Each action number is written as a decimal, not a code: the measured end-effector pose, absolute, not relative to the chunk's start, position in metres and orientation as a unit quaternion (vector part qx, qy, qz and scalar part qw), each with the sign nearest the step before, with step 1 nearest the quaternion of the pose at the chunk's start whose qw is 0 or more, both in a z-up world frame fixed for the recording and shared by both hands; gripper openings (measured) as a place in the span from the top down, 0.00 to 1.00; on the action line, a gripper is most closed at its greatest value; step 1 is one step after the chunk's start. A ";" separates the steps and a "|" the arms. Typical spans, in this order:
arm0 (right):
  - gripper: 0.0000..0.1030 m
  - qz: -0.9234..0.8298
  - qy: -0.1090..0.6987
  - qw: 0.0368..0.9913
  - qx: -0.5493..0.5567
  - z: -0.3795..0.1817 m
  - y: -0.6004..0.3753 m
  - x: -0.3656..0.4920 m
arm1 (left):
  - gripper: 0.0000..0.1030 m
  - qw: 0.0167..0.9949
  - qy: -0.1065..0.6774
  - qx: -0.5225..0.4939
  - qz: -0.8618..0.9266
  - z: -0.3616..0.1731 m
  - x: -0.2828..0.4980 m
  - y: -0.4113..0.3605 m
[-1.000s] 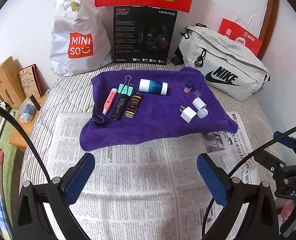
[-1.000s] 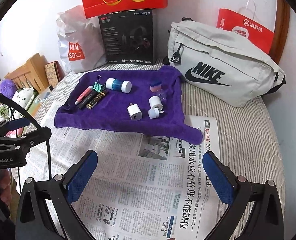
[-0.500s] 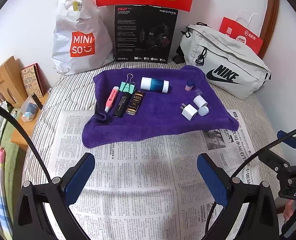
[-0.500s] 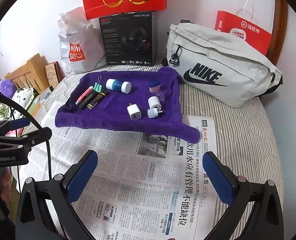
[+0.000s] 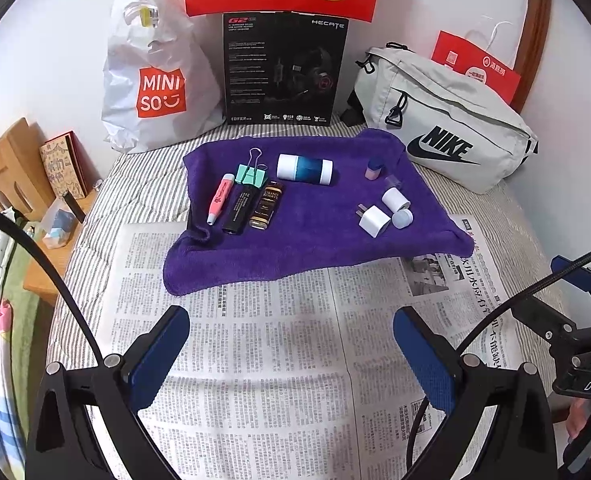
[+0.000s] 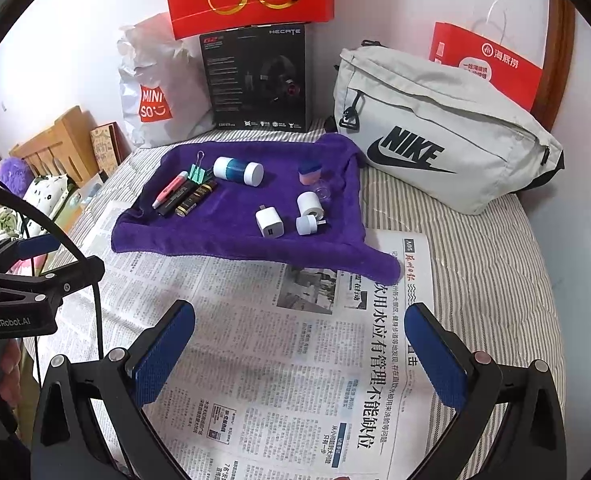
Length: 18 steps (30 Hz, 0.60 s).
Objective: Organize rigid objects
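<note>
both tongs, the left gripper and the right gripper, hang released and empty over the newspaper. the small items sit on the purple towel toward the bed's far edge, the white charger near the towel's front edge. best approach: go low, straddle one item squarely, avoid pinching cloth.

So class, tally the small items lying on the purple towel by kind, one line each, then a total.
White charger plugs or adapters: 3
Pens or markers: 2
Brown labelled bottle: 1
Green binder clip: 1
Blue-and-white cylinder: 1
Small pink jar: 1
Small clear cap: 1
Total: 10
</note>
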State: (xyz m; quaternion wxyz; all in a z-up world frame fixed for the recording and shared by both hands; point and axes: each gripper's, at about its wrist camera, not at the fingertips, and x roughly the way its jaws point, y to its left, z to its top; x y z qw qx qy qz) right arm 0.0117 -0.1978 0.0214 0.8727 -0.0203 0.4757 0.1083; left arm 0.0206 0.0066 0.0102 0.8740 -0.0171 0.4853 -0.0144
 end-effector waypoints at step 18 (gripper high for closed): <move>0.00 0.106 0.473 0.874 -0.021 0.025 -0.198 0.009 | 0.00 0.873 0.487 -0.011 -0.014 0.011 0.019 0.005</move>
